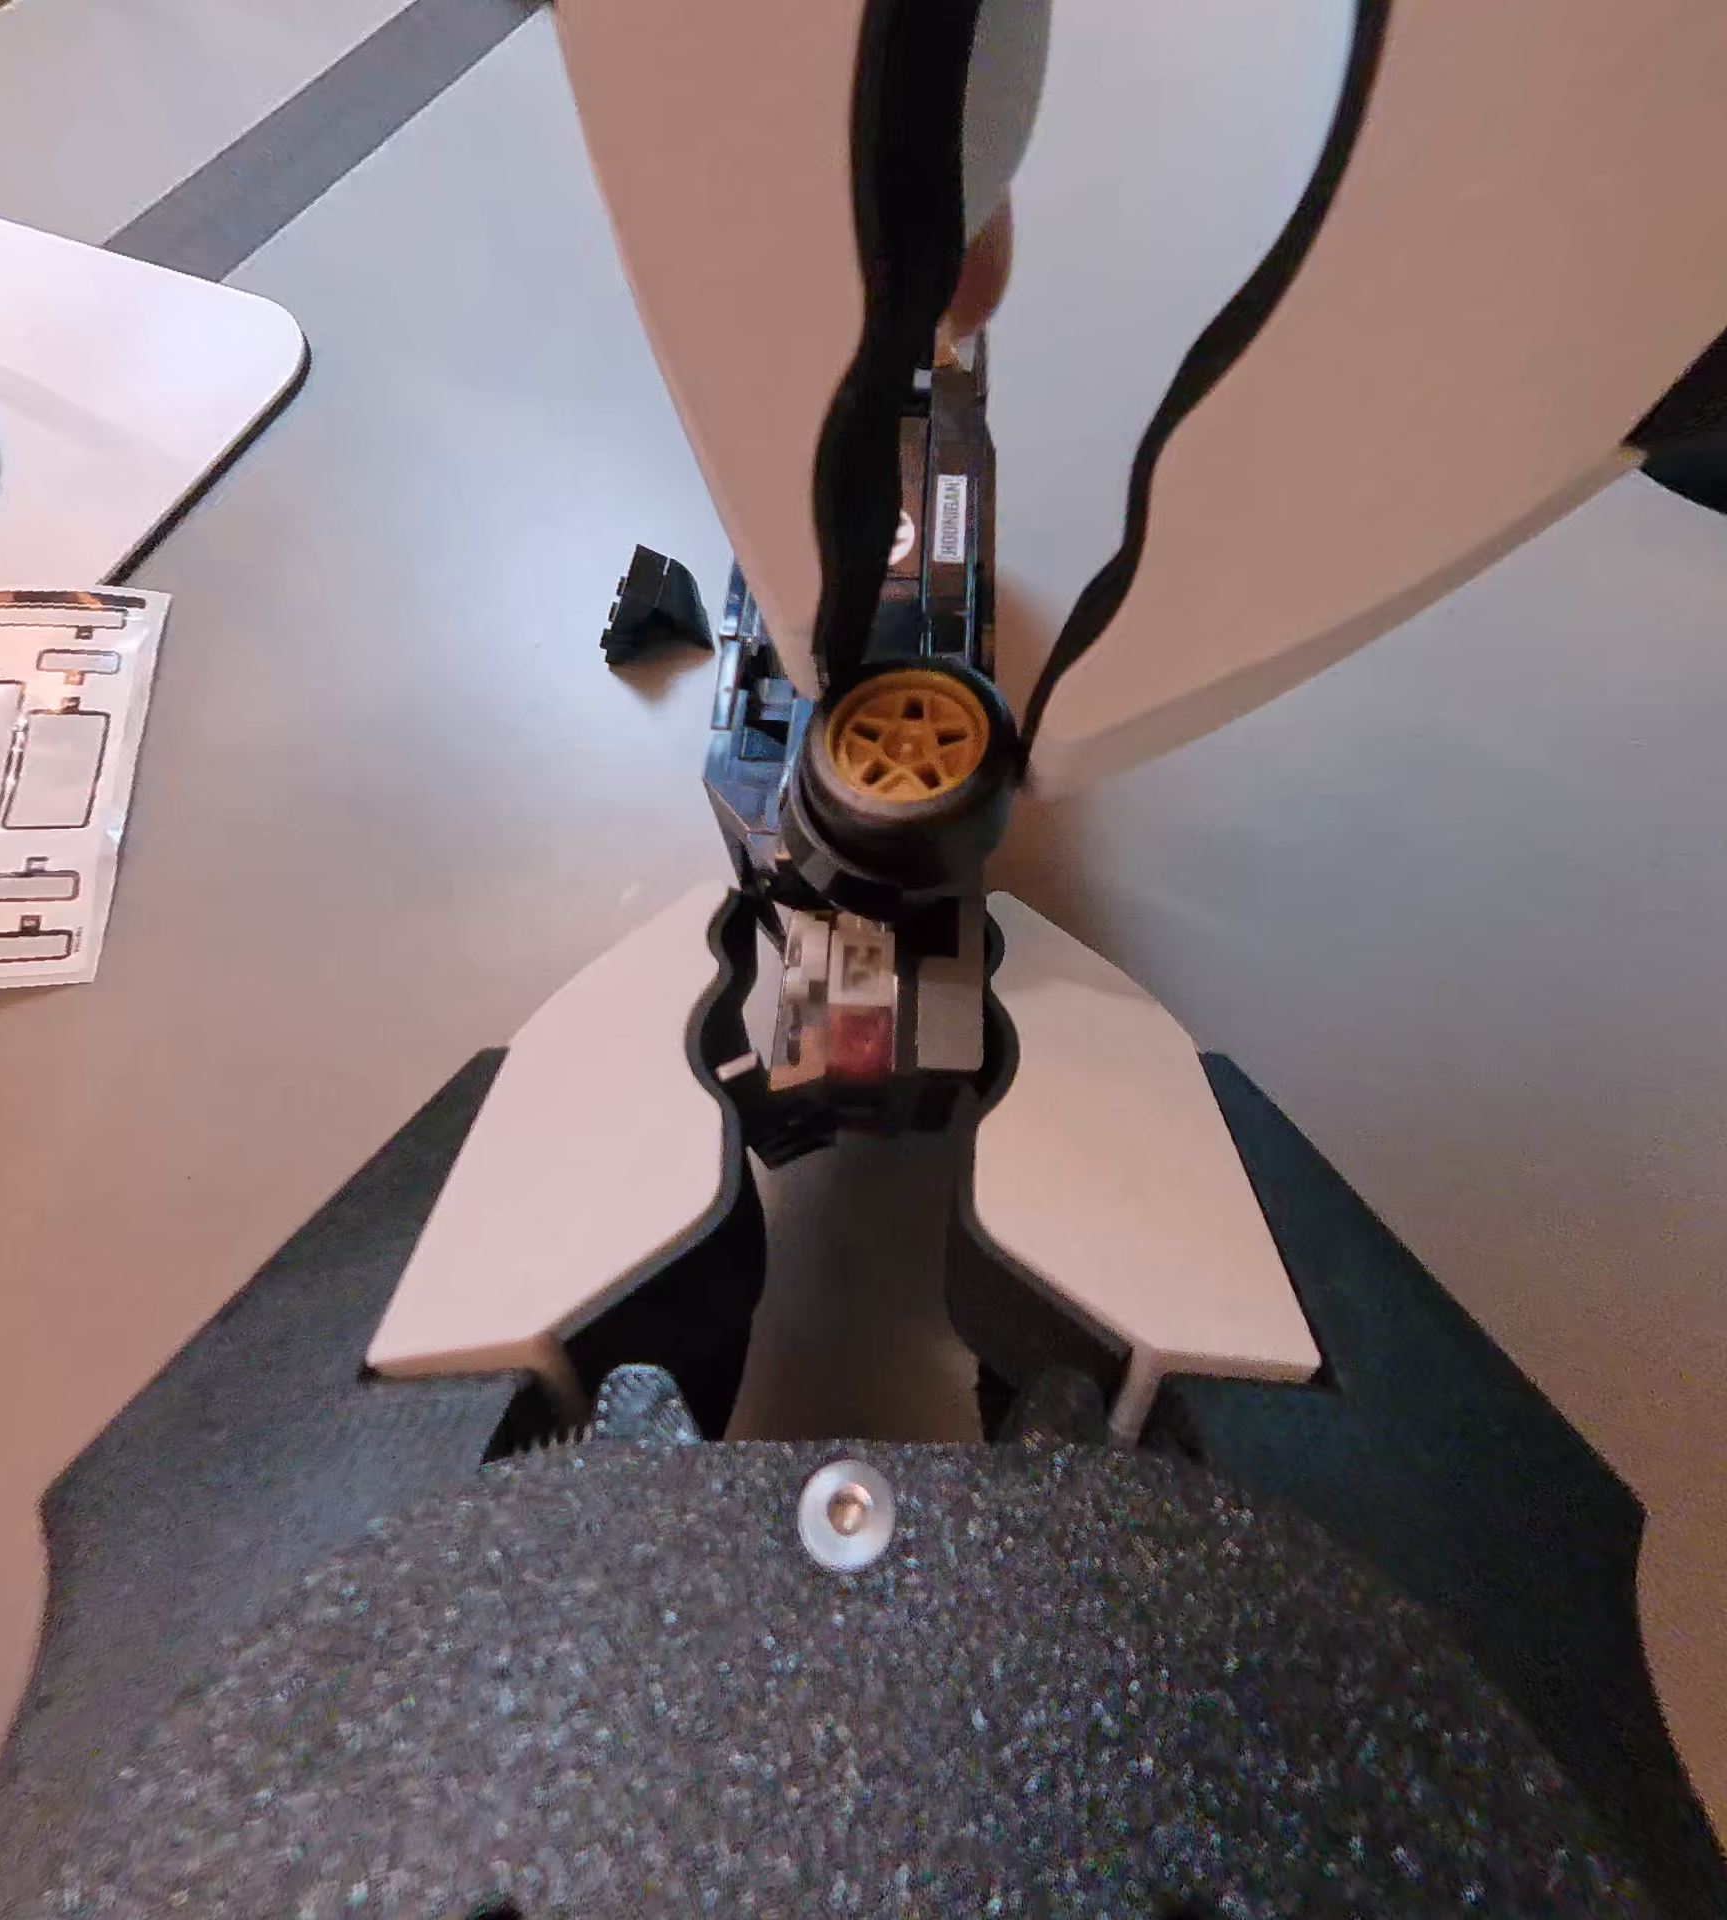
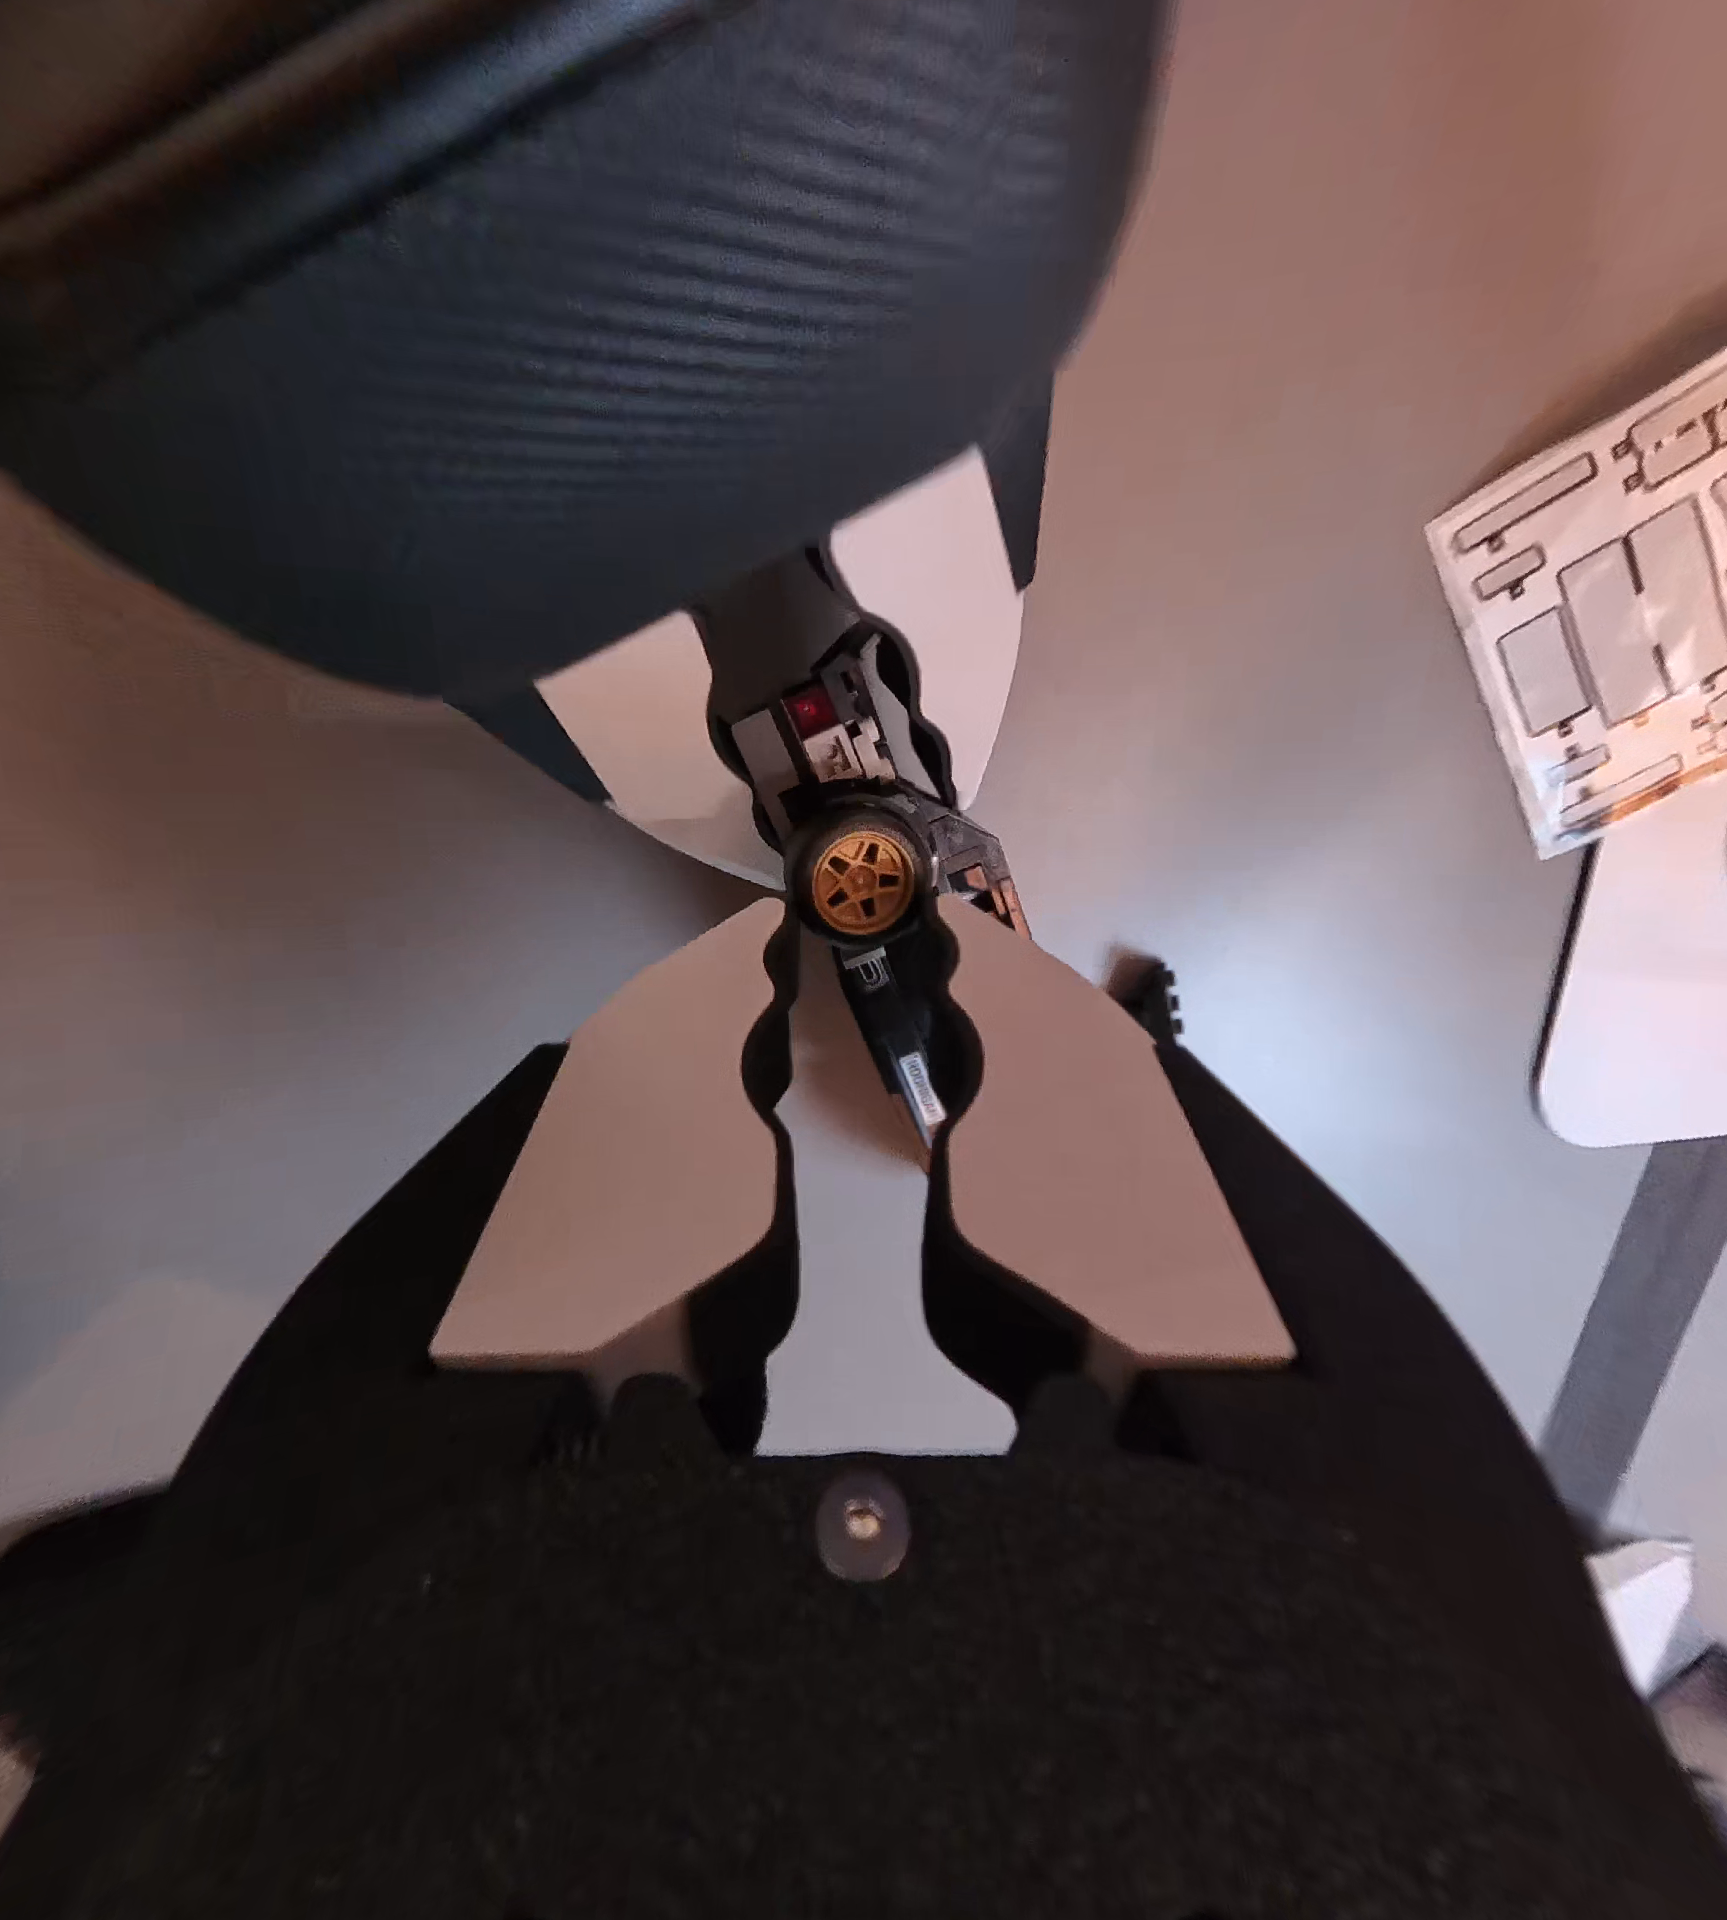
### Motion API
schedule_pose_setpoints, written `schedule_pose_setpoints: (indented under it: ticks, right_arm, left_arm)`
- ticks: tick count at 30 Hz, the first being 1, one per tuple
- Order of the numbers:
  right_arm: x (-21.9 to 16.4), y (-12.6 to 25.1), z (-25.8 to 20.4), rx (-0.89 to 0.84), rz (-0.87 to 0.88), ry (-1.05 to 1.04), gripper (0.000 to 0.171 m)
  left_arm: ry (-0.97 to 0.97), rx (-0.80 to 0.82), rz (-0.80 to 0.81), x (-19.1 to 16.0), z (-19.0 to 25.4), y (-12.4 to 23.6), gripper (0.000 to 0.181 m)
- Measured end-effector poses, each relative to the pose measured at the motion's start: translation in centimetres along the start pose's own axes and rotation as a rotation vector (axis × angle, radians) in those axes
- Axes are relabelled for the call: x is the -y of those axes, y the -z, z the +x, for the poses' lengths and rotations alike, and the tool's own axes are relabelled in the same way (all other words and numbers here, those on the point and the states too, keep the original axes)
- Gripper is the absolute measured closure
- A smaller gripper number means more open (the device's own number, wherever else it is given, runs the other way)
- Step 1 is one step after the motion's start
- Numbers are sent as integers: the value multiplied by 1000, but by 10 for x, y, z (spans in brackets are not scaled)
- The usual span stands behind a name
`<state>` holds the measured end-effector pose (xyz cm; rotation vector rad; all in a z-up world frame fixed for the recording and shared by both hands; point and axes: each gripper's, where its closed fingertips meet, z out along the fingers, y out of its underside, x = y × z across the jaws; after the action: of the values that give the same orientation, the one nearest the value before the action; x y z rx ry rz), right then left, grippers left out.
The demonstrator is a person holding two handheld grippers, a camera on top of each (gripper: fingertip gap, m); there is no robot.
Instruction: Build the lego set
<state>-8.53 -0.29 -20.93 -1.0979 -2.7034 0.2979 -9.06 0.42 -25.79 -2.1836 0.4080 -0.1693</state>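
Grey tabletop (image 1: pixel 1410 1039) is spreading under everything, with a sticker sheet (image 1: pixel 7 790) and a white stand base (image 1: pixel 111 395) lying off to one side and a loose black brick (image 1: pixel 653 620) sitting just beside the model; the toy car (image 1: pixel 859 862), black with a grey and red end, is being held up over the table between 2 tongs; the left gripper (image 1: pixel 854 997) is pinching the grey and red end of the car, and the right gripper (image 2: pixel 864 935) is closing around the tyre of the gold wheel (image 2: pixel 857 881), apparently seating it on the car's side.

Risks, as I judge them: the 2 grips are meeting at one small spot, so a sideways push on the wheel could be twisting the car out of the left pinch; squeezing the round tyre could be letting it squirt free and roll off; pressing off-axis could be popping nearby bricks loose.
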Motion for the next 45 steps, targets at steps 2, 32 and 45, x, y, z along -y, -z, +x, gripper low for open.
schedule_pose_setpoints:
  ticks: [2,32,45]
  right_arm:
    - [-1,-1,0,-18,-3,56,149]
    - [9,-1,1,255,25,193,147]
    - [9,-5,4,-43,166,58,147]
  left_arm:
    - [5,-12,-6,-2,2,-2,142]
    - [-8,-56,18,-4,3,3,143]
    - [29,-84,20,-5,3,4,148]
